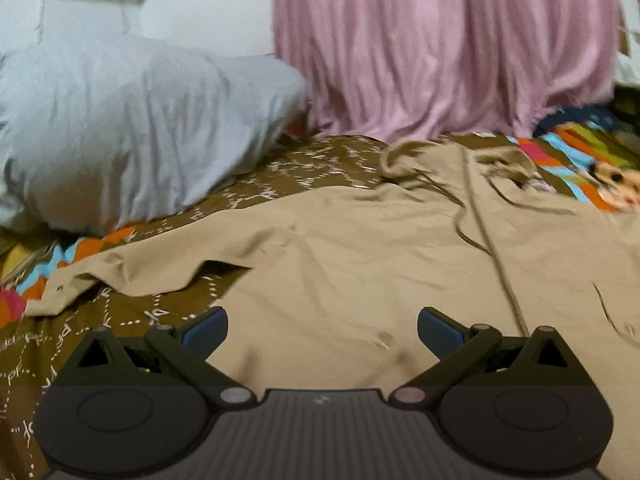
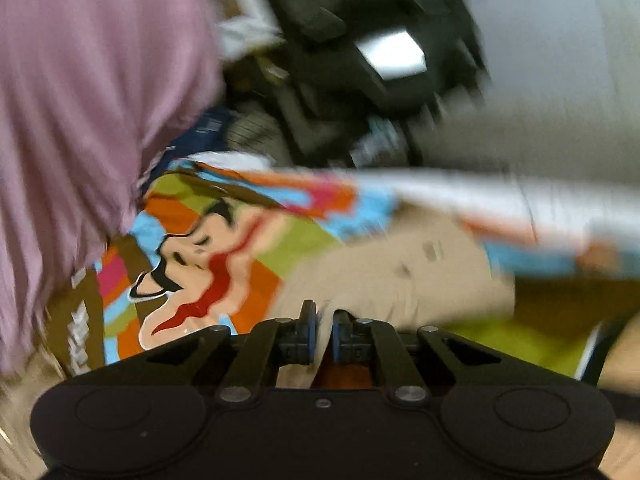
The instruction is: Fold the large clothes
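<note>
My left gripper (image 1: 322, 330) hovers, jaws spread, over the tan shirt (image 1: 360, 248) spread on the bed (image 1: 132, 320); my right gripper (image 2: 323, 334) looks clenched on its sleeve, ready to fold inward.

One tan garment (image 1: 360, 248), a large shirt or light jacket of thin cloth, lies spread and creased over a patterned bedcover (image 1: 132, 312). A seam or placket runs lengthwise down its middle. The collar end is bunched at the far side. One sleeve extends to the left, its cuff showing a small button or eyelet. In the blurred right wrist view a tan fold (image 2: 384, 276) sits just ahead of the fingertips; contact there cannot be judged.
</note>
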A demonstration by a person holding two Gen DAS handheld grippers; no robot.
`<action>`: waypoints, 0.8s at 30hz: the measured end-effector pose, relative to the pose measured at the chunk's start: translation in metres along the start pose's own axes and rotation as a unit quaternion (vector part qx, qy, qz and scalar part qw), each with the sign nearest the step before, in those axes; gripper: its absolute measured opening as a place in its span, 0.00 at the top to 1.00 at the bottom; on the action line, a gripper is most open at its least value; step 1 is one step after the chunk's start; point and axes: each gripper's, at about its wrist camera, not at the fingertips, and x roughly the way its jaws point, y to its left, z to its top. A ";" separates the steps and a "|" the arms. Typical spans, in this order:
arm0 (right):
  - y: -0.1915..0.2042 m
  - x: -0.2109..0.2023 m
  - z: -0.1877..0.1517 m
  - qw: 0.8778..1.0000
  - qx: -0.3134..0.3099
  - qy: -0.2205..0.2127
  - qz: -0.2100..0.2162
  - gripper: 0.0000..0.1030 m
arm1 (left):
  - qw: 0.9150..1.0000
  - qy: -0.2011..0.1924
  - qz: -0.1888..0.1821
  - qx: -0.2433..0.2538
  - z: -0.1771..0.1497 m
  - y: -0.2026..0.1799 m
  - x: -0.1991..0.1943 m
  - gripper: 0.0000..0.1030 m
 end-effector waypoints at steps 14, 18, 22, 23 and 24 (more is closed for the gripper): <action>0.307 -0.141 -0.193 0.703 -0.631 -0.236 0.226 0.95 | 0.989 0.006 0.013 -0.149 0.027 0.087 0.006 0.00; 0.325 -0.159 -0.265 0.631 -0.713 -0.151 0.267 0.93 | 0.986 0.010 0.013 -0.163 0.030 0.097 0.013 0.01; 0.314 -0.169 -0.270 0.668 -0.676 -0.047 0.308 0.50 | 0.986 0.029 -0.011 -0.164 0.027 0.096 0.019 0.01; 0.308 -0.170 -0.263 0.685 -0.650 -0.017 0.328 0.34 | 0.986 0.033 -0.021 -0.163 0.026 0.094 0.021 0.01; 0.301 -0.171 -0.254 0.703 -0.621 0.012 0.348 0.29 | 0.985 0.038 -0.031 -0.163 0.024 0.092 0.023 0.01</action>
